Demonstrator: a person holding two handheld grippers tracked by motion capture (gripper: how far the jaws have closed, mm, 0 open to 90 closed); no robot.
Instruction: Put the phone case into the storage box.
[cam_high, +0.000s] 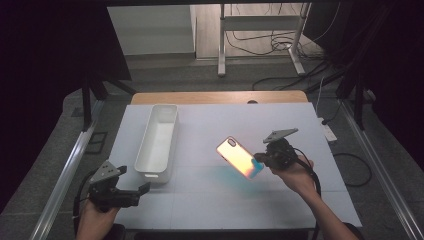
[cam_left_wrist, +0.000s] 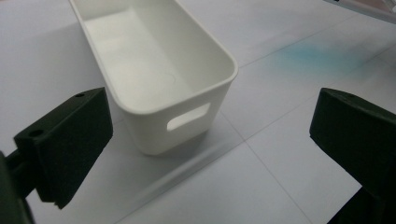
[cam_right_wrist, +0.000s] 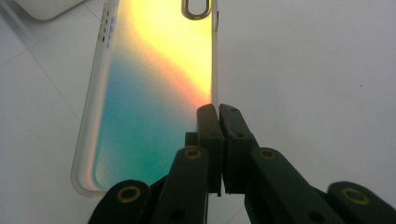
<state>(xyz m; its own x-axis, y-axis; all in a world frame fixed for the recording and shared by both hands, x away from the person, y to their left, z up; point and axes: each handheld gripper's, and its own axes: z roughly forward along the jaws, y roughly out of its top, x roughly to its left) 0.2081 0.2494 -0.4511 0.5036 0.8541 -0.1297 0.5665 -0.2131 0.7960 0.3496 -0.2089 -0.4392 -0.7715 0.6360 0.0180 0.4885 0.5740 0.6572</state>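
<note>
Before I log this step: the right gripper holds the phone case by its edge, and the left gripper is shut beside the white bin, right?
Not quite: the left gripper is open, its jaws wide apart in the left gripper view. The right gripper does pinch the phone case by its edge, near the white bin.

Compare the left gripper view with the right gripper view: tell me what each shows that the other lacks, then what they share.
Left gripper view alone: the left tool with jaws wide apart, and the white rectangular plastic bin's empty inside and handle slot. Right gripper view alone: the right tool shut on the edge of the iridescent orange-to-teal phone case, with its gold-ringed camera cutout. Both: the white table surface.
</note>
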